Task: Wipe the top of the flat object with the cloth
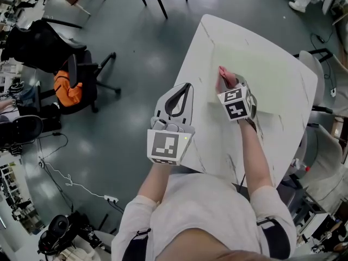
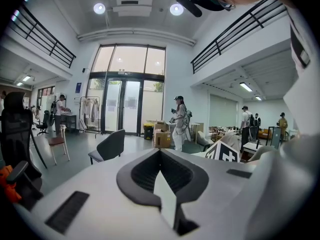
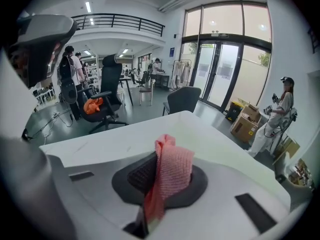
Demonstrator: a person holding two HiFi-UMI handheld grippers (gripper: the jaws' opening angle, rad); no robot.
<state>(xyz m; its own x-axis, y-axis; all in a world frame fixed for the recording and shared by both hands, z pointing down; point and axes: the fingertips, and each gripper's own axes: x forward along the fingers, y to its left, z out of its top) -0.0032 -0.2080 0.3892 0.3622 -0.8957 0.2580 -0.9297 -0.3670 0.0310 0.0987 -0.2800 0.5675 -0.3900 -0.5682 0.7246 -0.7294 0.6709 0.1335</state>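
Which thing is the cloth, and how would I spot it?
Find the white table and the pale flat sheet lying on it. At the sheet's left edge the right claw pinches a pink knitted cloth, the only pink thing there.

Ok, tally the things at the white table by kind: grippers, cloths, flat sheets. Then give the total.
Grippers: 2, the left gripper, empty, and the right gripper, clamped on the cloth
Pink cloth: 1
Pale flat sheet: 1
Total: 4
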